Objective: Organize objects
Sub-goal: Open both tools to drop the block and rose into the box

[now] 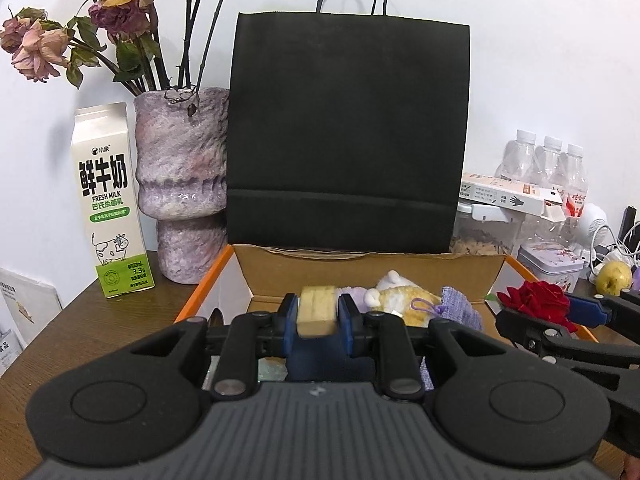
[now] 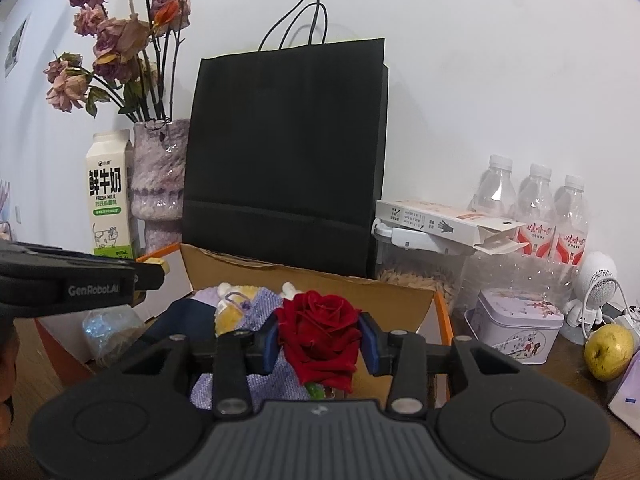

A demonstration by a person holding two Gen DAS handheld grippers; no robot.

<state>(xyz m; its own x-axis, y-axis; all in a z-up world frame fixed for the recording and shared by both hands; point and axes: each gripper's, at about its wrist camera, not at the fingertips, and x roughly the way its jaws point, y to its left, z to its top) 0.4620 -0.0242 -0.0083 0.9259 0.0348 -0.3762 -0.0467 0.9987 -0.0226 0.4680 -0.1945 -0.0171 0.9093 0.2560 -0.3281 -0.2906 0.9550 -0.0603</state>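
Note:
An open cardboard box with orange edges stands on the wooden table. Inside lie a yellow-and-white plush toy, a purple woven sachet and a dark blue cloth. My left gripper hangs over the box's near left part, shut on a pale yellow block. My right gripper hovers over the box's right side with a red rose between its blue pads, which touch the petals on both sides. The rose also shows at the right of the left wrist view.
Behind the box stands a black paper bag. To the left are a purple vase of dried roses and a milk carton. Water bottles, a glove box, a lilac tin and a yellow apple crowd the right.

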